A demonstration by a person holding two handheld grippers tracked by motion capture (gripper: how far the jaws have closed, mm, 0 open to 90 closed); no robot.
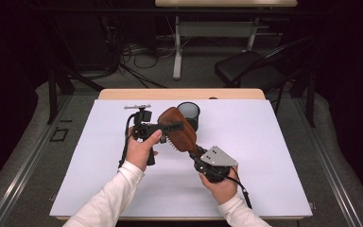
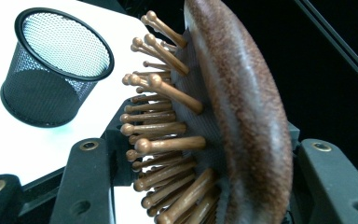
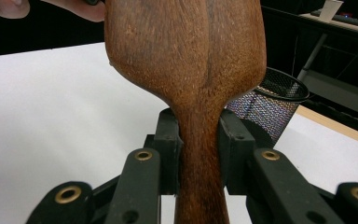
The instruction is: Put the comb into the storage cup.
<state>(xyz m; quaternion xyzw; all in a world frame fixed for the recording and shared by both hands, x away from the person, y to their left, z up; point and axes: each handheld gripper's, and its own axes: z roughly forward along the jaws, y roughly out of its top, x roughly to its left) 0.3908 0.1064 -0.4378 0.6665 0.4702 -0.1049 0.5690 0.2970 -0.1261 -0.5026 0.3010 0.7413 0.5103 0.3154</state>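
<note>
1. Left gripper (image 1: 174, 126): reaches in from the left and straddles the head of the hairbrush (image 1: 182, 138). One jaw faces the bristle tips, the other the wooden back. The head lies between the jaws with little or no gap on either side. Cannot tell whether the pads already press or merely flank it.
2. Hairbrush: held clear of the table (image 1: 274, 165), spanning both grippers. Head sits inside the left gripper's jaws, handle runs down into the right gripper's jaws.
3. Mesh cup (image 1: 189, 113): stands upright and empty on the table, just beyond the left gripper's jaw tips and behind the brush head, apart from both.
4. Right gripper (image 1: 197, 152): clamped on the narrow neck of the handle, a pad tight against each side. Carries the brush at present.
5. Step in hand, as a judgement: transfer of the brush from the right gripper to the left, probably ahead of placing it in the cup.
6. Next move, as a judgement:
   - Confirm a firm hold on the head first. Expect the bristles to yield under the pad, so allow for slip or tilt.
   - Only then ease the right jaws apart and withdraw along the handle.
   - Keep the head clear of the cup rim meanwhile.
</note>
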